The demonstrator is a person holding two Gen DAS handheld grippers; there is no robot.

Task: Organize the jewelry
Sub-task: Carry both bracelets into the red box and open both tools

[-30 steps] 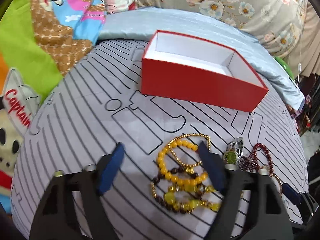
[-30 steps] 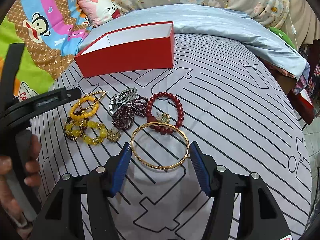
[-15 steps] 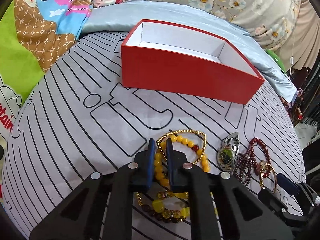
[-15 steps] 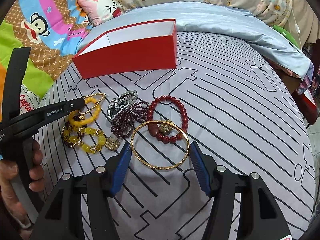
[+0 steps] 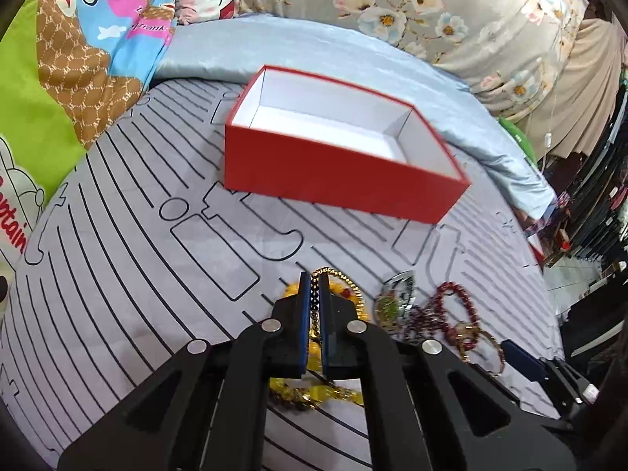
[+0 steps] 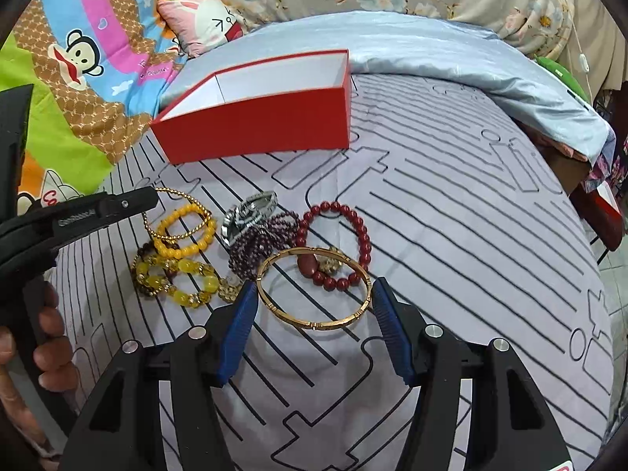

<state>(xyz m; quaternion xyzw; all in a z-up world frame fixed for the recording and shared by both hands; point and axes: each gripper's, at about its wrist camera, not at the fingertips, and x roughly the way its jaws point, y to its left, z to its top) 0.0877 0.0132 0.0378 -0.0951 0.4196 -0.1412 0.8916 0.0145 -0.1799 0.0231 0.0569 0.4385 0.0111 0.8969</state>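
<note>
The left gripper (image 5: pixel 313 288) is clenched on the thin gold bead chain bracelet (image 5: pixel 340 277), above the yellow bead bracelet (image 6: pixel 184 231); the open red cardboard box (image 5: pixel 337 145) sits beyond on the grey line-patterned bedsheet (image 6: pixel 451 235); the right gripper (image 6: pixel 314 298) is spread wide around the plain gold bangle (image 6: pixel 314 288), just in front of the dark red bead bracelet (image 6: pixel 341 243).

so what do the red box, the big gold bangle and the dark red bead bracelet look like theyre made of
Red box: probably rigid cardboard, matte red outside, plain white inside, with thin straight walls.
Gold bangle: likely metal, a stiff, shiny gold hoop with small ridged bands.
Dark red bead bracelet: glossy round beads with highlights; stone, glass or resin, cannot tell which.
</note>
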